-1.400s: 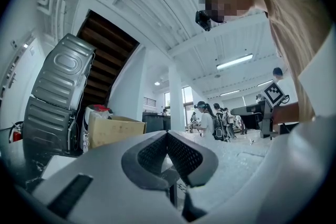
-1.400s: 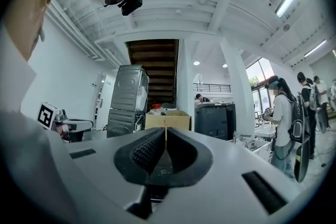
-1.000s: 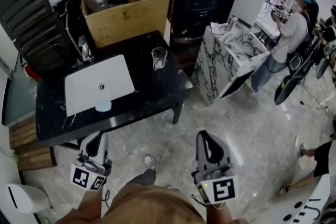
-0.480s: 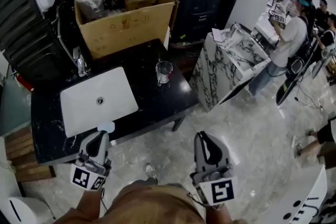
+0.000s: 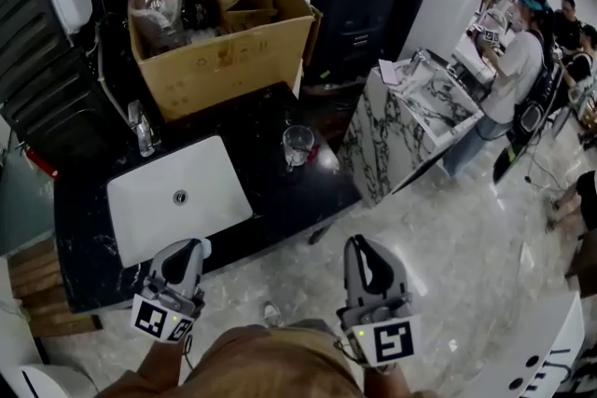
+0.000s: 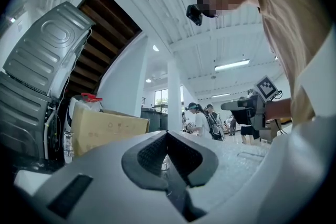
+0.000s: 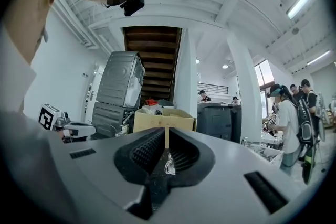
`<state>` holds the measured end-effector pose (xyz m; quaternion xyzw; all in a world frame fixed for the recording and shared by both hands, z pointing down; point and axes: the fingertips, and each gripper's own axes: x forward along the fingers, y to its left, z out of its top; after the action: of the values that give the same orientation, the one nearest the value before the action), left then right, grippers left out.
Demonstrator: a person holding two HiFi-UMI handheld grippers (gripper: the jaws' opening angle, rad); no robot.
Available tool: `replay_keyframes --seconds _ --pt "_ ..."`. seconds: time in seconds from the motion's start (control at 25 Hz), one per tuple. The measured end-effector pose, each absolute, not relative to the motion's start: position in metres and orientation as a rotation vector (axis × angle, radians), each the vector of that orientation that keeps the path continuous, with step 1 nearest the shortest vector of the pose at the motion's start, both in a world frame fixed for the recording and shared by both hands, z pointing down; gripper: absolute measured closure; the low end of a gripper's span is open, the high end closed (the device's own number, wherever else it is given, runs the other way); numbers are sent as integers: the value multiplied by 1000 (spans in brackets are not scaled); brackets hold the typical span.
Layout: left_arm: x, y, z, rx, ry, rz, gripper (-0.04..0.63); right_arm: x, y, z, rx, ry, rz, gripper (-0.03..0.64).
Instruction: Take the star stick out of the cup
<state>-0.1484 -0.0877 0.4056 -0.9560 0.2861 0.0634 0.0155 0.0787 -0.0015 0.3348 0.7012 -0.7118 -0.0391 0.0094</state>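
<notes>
1 clear cylindrical glass cup (image 5: 298, 145)

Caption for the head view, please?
Both shut, the left gripper and right gripper hover near a black counter bearing a glass cup beside a white sink.

The cup (image 5: 298, 145) is too small to show its contents; a reddish speck (image 5: 313, 151) beside it is perhaps a stick.

Black counter (image 5: 270, 191): inset white basin (image 5: 177, 198), faucet (image 5: 142, 133) at its back-left, glass cup (image 5: 298, 145) right of basin.
</notes>
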Motion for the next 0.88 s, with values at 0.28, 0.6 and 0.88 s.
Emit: replay_keyframes --seconds 0.28,0.6,0.88 --pt "-144 -100 409 -3001 854 208 595 80 -8 335 2215 -2182 -119 612" --pt "-142 -101 411 -3013 858 203 594 80 -17 338 2188 -2188 -112 612" --pt "-130 -105 406 -2985 932 223 594 95 -33 338 2120 -2242 -126 611"
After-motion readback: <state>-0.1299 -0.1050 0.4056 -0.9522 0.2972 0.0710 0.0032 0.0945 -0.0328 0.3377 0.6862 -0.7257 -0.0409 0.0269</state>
